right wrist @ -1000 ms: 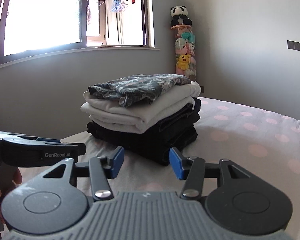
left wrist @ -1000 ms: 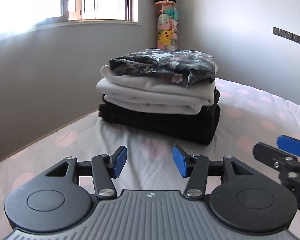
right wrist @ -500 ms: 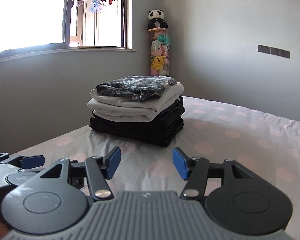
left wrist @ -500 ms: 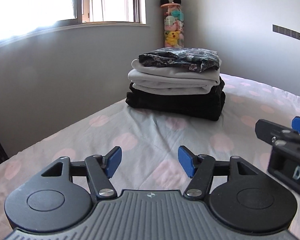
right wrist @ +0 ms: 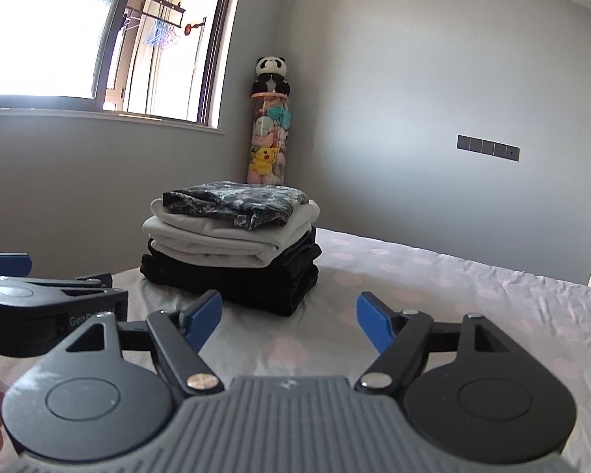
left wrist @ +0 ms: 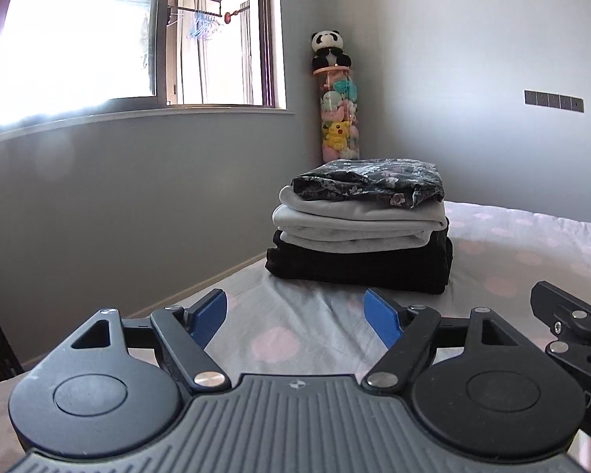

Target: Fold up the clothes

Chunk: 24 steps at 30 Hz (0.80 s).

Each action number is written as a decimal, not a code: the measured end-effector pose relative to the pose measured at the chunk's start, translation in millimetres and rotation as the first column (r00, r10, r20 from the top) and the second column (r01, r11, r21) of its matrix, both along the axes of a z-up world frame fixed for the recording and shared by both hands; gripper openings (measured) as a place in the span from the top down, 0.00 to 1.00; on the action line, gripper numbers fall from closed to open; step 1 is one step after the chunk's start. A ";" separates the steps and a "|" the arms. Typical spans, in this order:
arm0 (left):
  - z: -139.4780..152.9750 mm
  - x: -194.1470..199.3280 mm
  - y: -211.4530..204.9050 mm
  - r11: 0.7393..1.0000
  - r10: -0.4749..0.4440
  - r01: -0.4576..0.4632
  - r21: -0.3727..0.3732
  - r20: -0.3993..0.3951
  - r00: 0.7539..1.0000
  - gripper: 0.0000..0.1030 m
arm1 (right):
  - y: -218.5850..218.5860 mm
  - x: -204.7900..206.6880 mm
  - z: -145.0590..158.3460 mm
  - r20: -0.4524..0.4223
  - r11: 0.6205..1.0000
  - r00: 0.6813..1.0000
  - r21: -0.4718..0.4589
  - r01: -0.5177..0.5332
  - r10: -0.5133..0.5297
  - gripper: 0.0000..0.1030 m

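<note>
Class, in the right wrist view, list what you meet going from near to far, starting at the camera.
right gripper → pink-dotted bedsheet → stack of folded clothes → tube of plush toys, panda on top, in the room corner.

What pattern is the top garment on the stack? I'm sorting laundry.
Dark floral print top garment; clearest in left wrist view.

In the right wrist view, the black side of the left tongs (right wrist: 8,266) carries white lettering that reads "Gen", the rest cut off behind the right tongs (right wrist: 289,317); in the left wrist view, the body of the right tongs, at the right edge, shows pale letters "DA", also cut off; no other writing is legible.
</note>
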<state>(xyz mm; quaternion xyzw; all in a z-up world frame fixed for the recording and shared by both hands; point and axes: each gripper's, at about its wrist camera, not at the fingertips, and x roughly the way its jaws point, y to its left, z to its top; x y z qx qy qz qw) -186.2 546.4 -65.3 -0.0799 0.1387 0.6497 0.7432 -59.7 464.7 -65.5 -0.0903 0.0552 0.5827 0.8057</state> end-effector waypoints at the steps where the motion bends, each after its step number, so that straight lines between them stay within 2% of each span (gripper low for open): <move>1: -1.8 -0.3 2.8 1.000 -0.002 0.002 0.004 0.003 1.000 0.11 | 1.3 -0.3 -1.0 -0.010 1.000 1.000 0.010 0.005 -0.005 0.20; 9: -21.6 0.8 31.9 1.000 0.022 -0.022 0.019 0.000 1.000 0.10 | 20.3 -4.7 -17.0 0.008 1.000 1.000 -0.017 0.004 -0.004 0.18; 16: -40.0 7.7 55.9 0.999 0.024 -0.024 -0.032 -0.005 1.000 0.10 | 38.9 2.6 -33.9 -0.002 0.999 1.000 -0.046 0.012 -0.012 0.16; 24: -51.8 9.0 68.9 0.998 0.031 -0.031 -0.058 -0.009 0.999 0.10 | 57.6 15.2 -49.7 -0.020 0.999 1.000 -0.053 0.009 -0.010 0.16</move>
